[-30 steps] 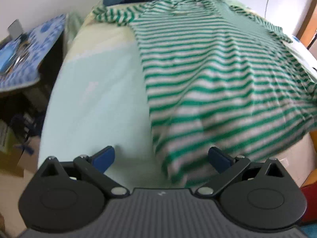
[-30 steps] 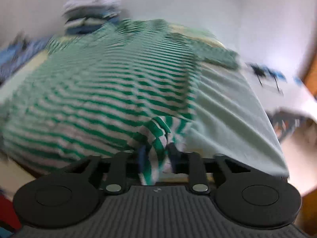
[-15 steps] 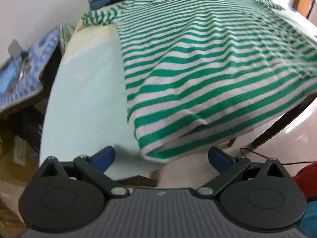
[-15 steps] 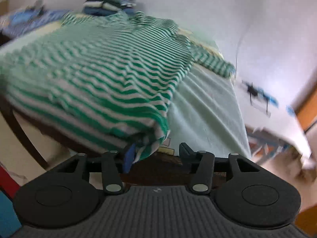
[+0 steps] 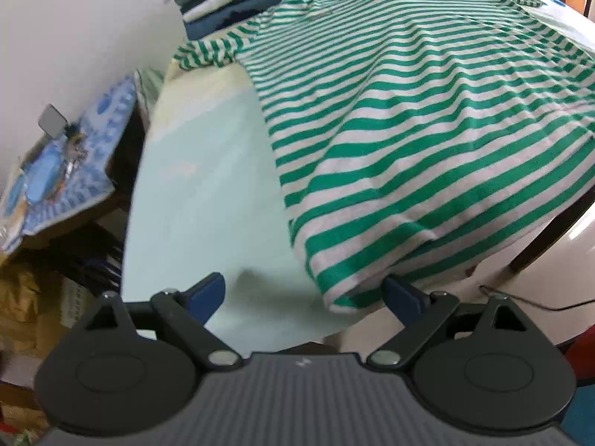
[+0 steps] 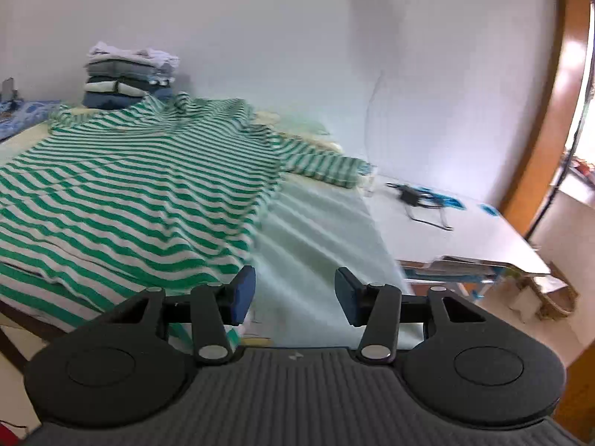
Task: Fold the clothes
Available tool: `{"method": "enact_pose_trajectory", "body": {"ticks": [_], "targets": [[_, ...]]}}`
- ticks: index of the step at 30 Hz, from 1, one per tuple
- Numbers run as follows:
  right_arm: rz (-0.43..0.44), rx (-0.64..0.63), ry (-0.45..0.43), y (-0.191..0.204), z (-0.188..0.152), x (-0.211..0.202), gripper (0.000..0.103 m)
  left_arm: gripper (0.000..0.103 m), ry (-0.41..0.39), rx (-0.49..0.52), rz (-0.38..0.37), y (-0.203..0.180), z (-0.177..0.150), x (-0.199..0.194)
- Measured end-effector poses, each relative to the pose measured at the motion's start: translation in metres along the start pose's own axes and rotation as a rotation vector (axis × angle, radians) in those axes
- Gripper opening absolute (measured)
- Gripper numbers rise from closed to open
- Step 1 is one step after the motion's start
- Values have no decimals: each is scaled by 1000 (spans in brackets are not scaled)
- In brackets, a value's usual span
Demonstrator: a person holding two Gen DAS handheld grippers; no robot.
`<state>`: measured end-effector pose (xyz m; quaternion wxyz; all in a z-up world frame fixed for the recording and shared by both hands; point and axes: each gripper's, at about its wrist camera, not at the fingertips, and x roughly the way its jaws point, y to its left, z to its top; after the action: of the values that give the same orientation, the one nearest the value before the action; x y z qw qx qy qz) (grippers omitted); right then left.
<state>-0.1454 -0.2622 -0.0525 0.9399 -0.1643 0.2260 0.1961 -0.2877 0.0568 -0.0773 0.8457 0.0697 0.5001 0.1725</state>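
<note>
Left gripper [image 5: 305, 293]: jaws wide, closing, hem corner of striped shirt [image 5: 409, 119] between them, unpinched. Right gripper [image 6: 295, 293]: jaws apart, hem released since a second ago. Shirt flat on counter [image 5: 208, 186], collar away from both jaws.

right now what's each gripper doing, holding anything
left gripper: open wide and closing, shirt hem corner between the fingers, not gripped
right gripper: open, holding nothing, beside the shirt

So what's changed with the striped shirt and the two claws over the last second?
The right claw let go of the striped shirt, whose corner it had pinched a second ago, and now stands open and empty beside it. The left claw is closing slightly, the hem corner between its pads, not gripped. The folded stack stayed put.
</note>
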Motion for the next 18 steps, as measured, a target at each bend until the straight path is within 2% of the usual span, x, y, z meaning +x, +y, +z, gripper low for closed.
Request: {"method": "enact_pose_trajectory", "body": {"ticks": [2,5,6,7,11,13,18], "targets": [[18,-23,32,0,-3,0,50,93,-2,-7,-13,2,0,-2],[147,-158,68,24,-8,0,50,97,-13,9,-40,0,2,-6],[162,-196,78,33,-10,2,50,98,-22,30,-38,-3,2,-7],[172,-224,83,42,-13,3,50,98,-27,48,-37,-6,2,-7],[117,-288,68,58,-17,12,50,95,-24,105,-37,-14,2,-3],[109,-218,56,52,-12,17,44,89,-17,111,-43,-13,3,0],[64,-3,104,25,-5,28,31,89,-26,84,-64,-2,7,1]]}}
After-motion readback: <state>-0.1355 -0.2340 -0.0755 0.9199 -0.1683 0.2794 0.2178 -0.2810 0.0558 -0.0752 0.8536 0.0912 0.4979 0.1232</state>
